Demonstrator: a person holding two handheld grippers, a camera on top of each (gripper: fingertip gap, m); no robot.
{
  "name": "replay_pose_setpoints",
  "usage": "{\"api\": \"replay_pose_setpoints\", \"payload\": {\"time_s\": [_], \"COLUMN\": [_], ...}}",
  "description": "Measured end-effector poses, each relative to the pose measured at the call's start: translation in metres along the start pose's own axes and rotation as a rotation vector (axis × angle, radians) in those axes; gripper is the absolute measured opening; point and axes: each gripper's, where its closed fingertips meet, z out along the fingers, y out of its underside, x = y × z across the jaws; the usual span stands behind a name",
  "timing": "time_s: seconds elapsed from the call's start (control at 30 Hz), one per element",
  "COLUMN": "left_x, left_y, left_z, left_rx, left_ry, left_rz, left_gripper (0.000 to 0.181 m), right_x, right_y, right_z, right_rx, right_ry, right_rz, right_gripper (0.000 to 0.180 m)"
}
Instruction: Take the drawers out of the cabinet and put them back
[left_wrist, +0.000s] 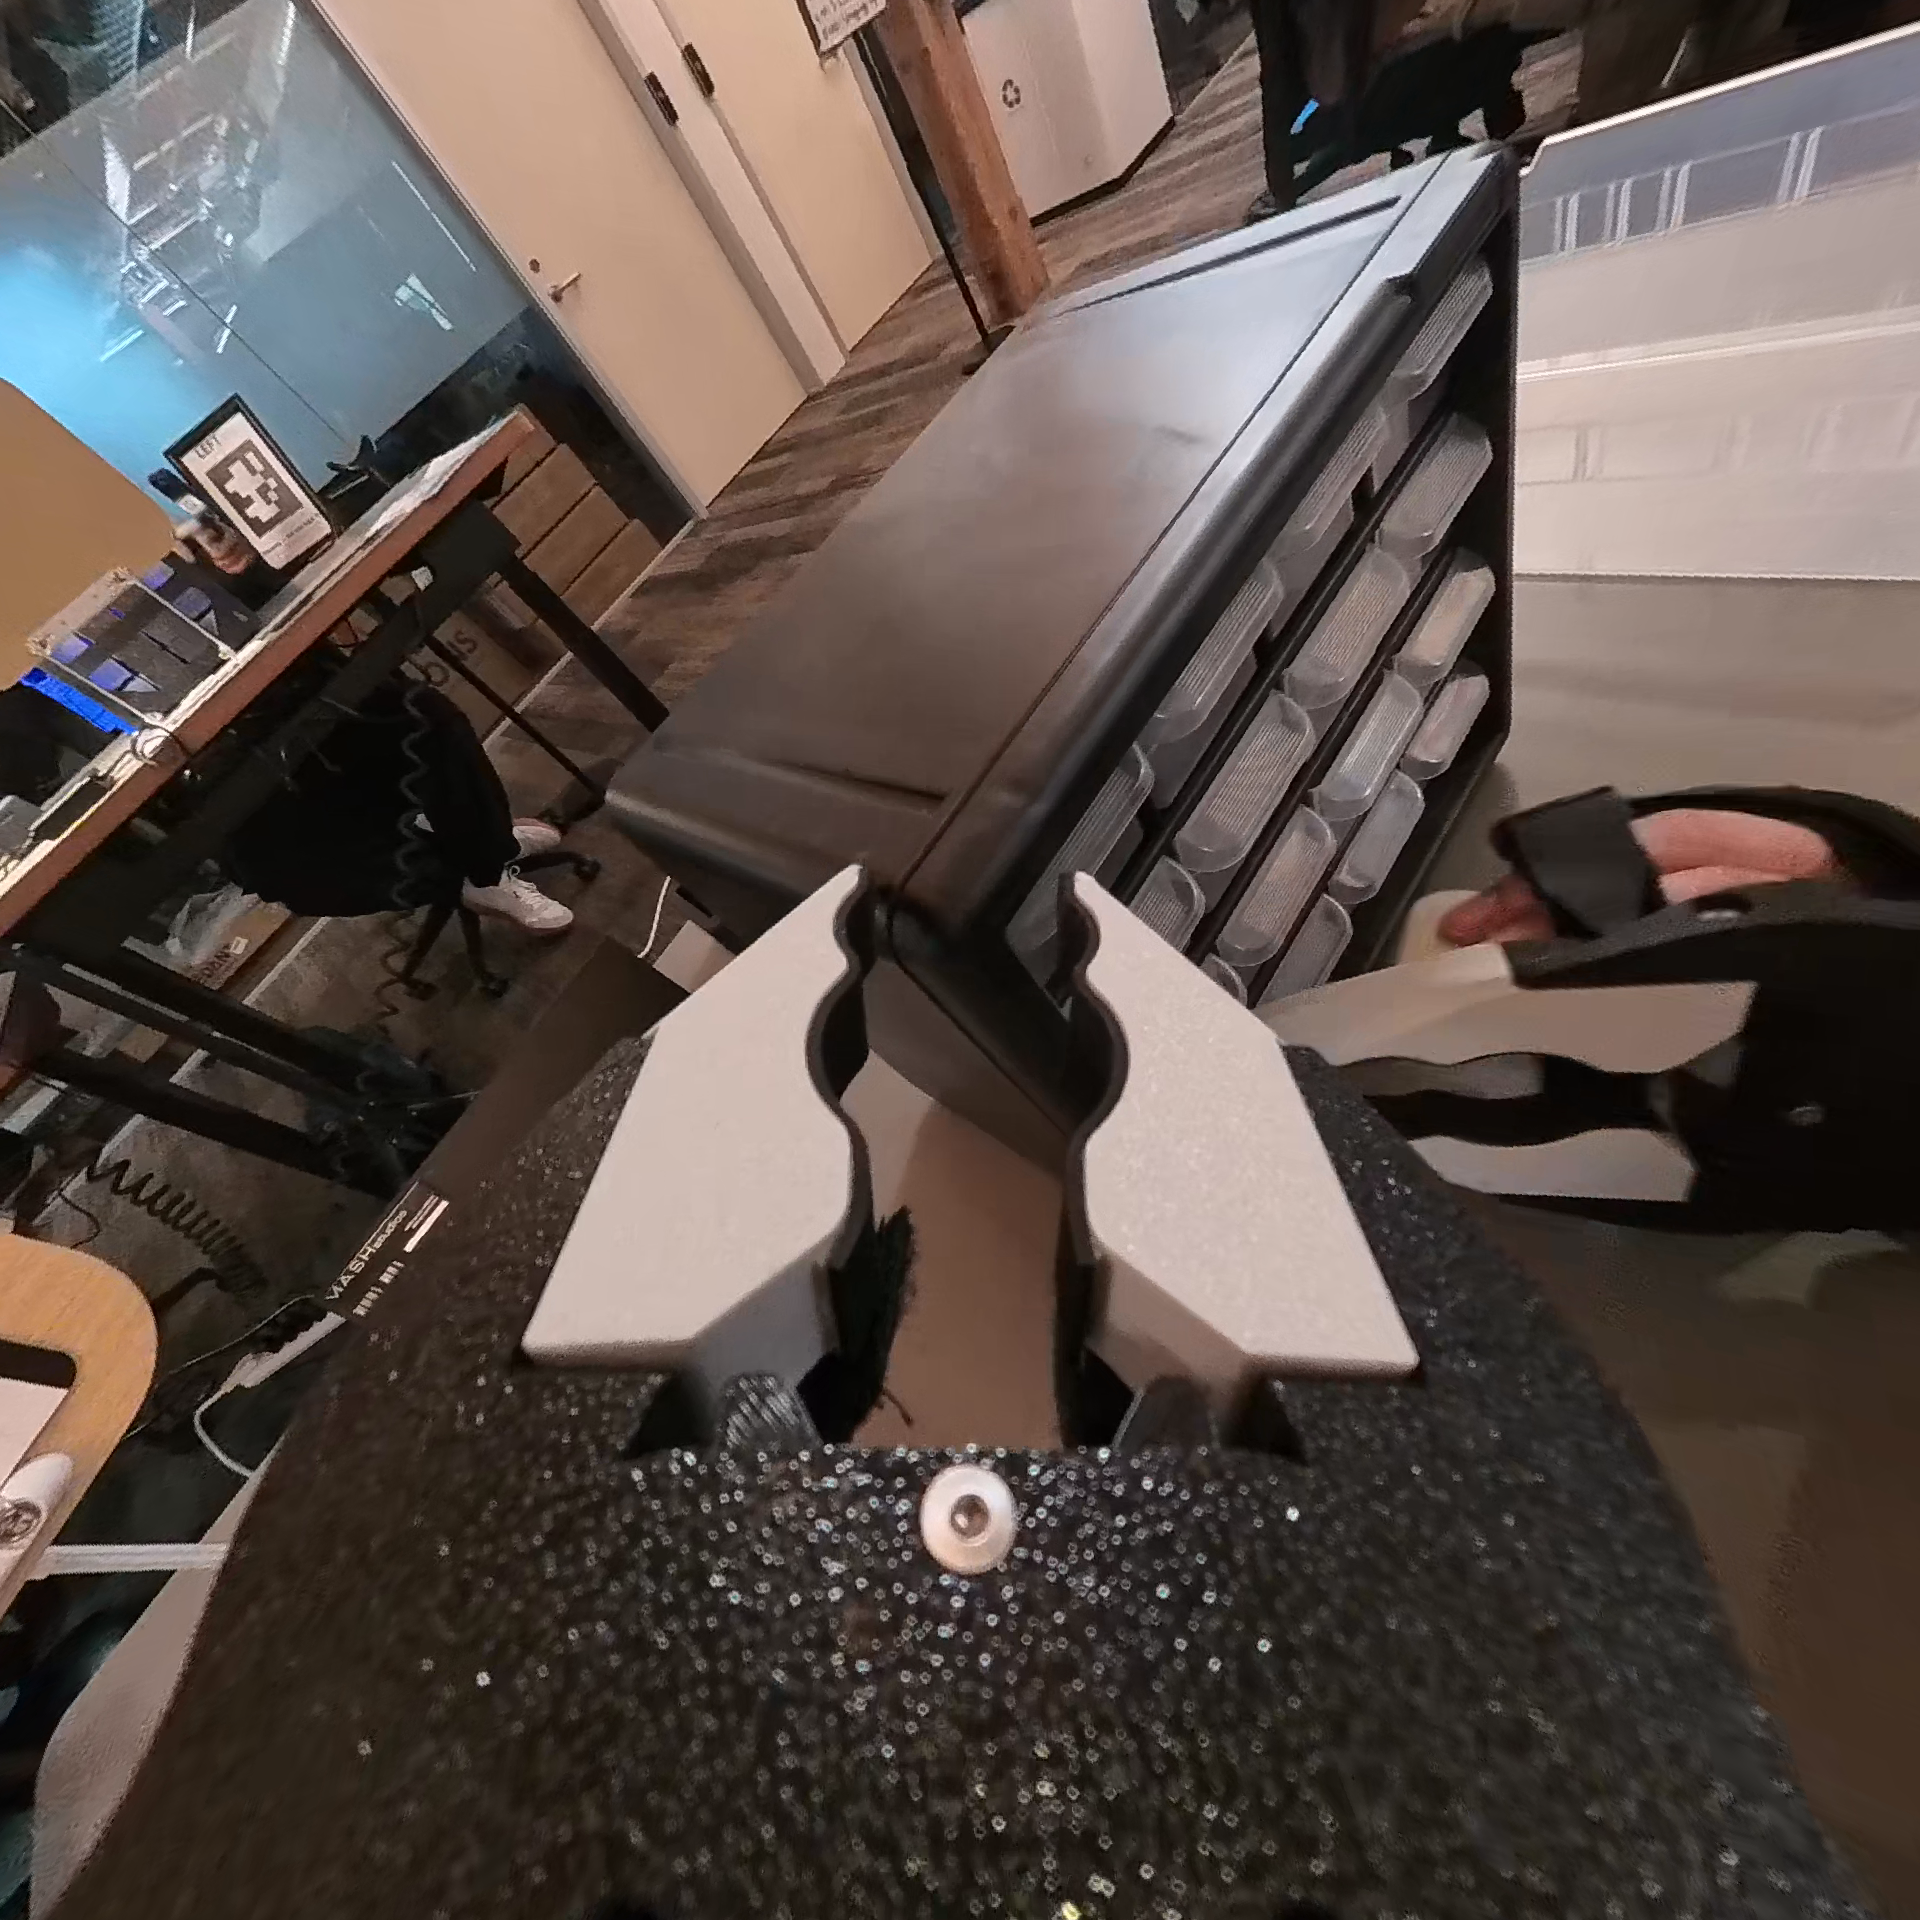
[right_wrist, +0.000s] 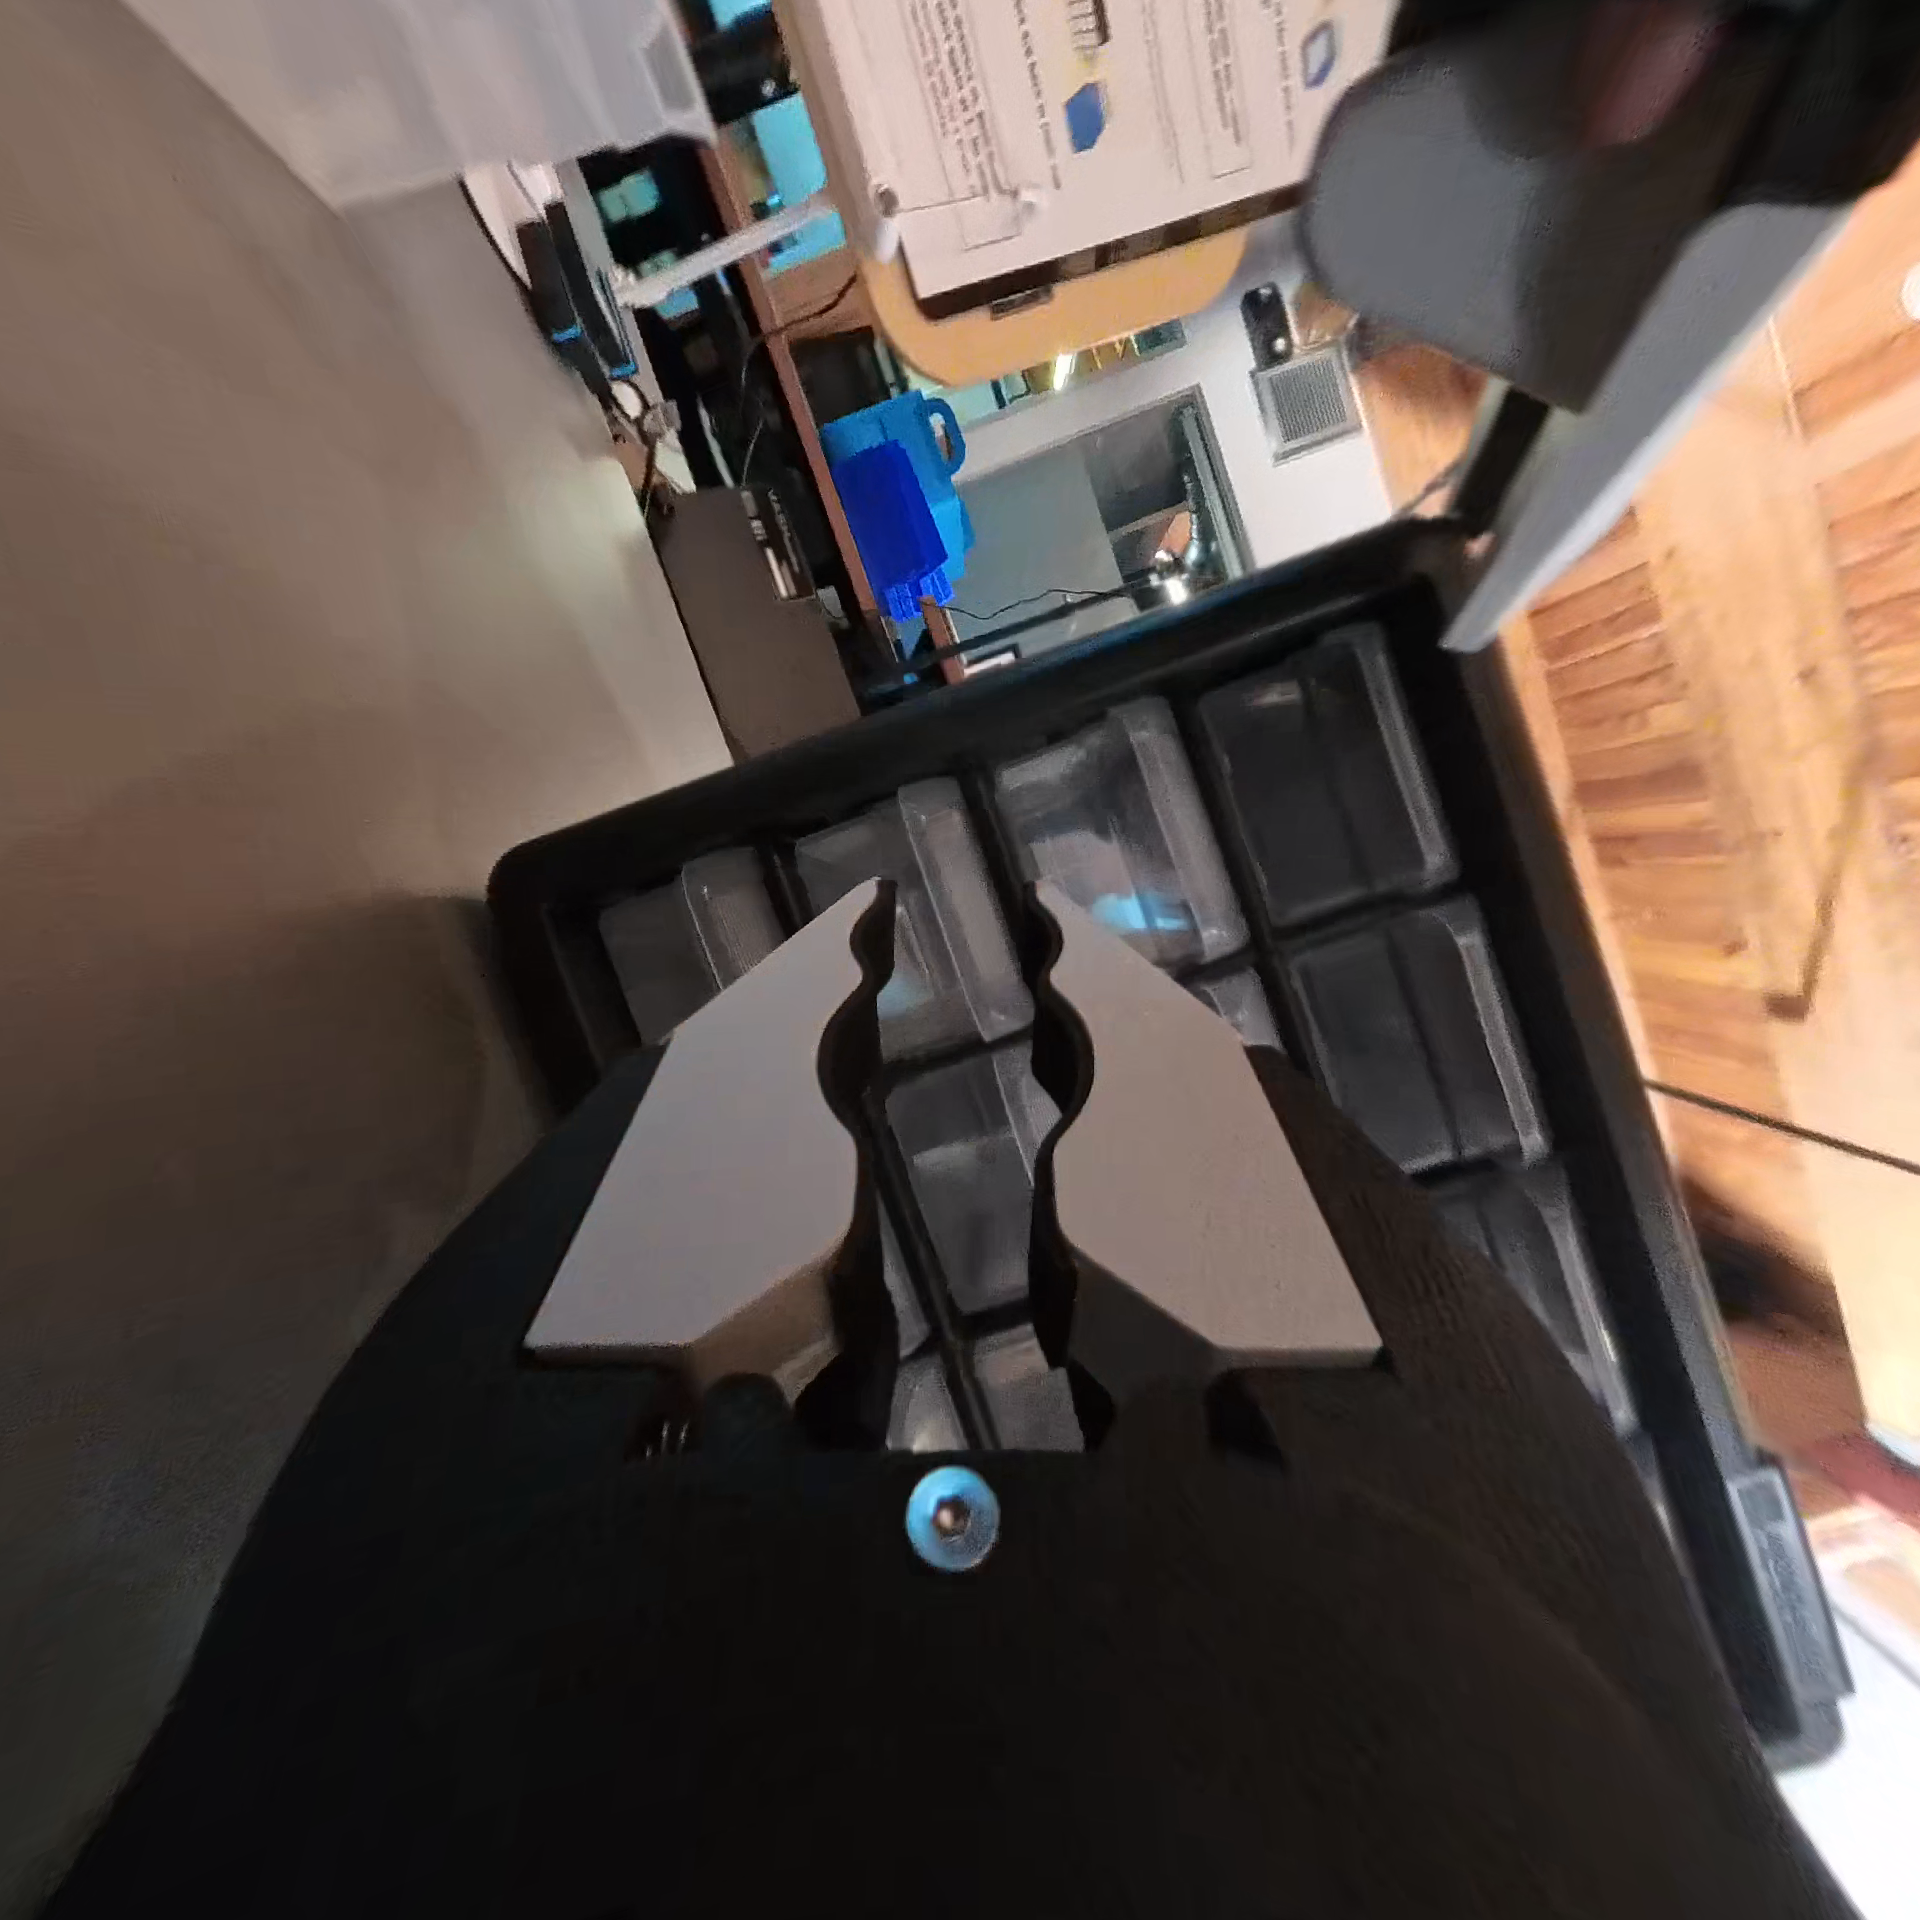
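Note:
A black cabinet (left_wrist: 987, 623) with several clear drawers (left_wrist: 1247, 790) stands on a grey table. My left gripper (left_wrist: 968, 894) is shut on the cabinet's near top corner, one finger on each side of the edge. In the right wrist view its grey finger (right_wrist: 1621, 436) touches the cabinet frame (right_wrist: 1039, 707) at the far corner. My right gripper (right_wrist: 961, 888) is at the cabinet front, and its jaws stand close on both sides of the handle of one clear drawer (right_wrist: 951, 935). It also shows in the left wrist view (left_wrist: 1278, 1023), held by a gloved hand, at the front's lower rows.
The grey table (left_wrist: 1662, 675) runs to the right of the cabinet, with a white panel (left_wrist: 1714, 312) behind it. Off the table's left edge are a desk with a marker card (left_wrist: 260, 488) and a black office chair (left_wrist: 364, 800). A blue object (right_wrist: 894, 520) lies beyond the cabinet.

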Motion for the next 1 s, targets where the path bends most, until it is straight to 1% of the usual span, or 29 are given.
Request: {"api": "replay_pose_setpoints", "payload": {"time_s": [0.1, 0.2, 0.27, 0.43, 0.53, 0.77, 1.0], "left_x": [0.000, 0.000, 0.000, 0.000, 0.000, -0.001, -0.001], "left_y": [0.000, 0.000, 0.000, 0.000, -0.001, -0.001, -0.002], "left_z": [0.001, 0.002, 0.002, 0.002, 0.002, 0.004, 0.003], "left_rx": [-0.002, -0.001, 0.000, 0.004, 0.002, 0.010, 0.017], "left_ry": [0.000, -0.001, 0.000, 0.004, 0.002, 0.004, 0.008], "left_rz": [-0.002, 0.000, -0.001, -0.005, -0.002, -0.006, -0.012], "left_gripper": [0.032, 0.032, 0.033, 0.033, 0.032, 0.032, 0.031], "right_x": [-0.004, -0.004, -0.004, -0.002, -0.001, -0.003, -0.007], "right_y": [0.007, 0.009, 0.009, 0.006, 0.007, -0.006, -0.020], "right_z": [0.012, 0.014, 0.014, 0.015, 0.014, -0.005, -0.037], "right_rx": [-0.030, -0.028, -0.021, -0.001, -0.005, 0.021, 0.042], "right_ry": [-0.006, -0.004, 0.000, 0.034, 0.031, 0.026, 0.005], "right_rz": [-0.067, -0.098, -0.130, -0.216, -0.218, -0.242, -0.241], "right_gripper": [0.025, 0.025, 0.023, 0.009, 0.008, 0.008, 0.008]}}
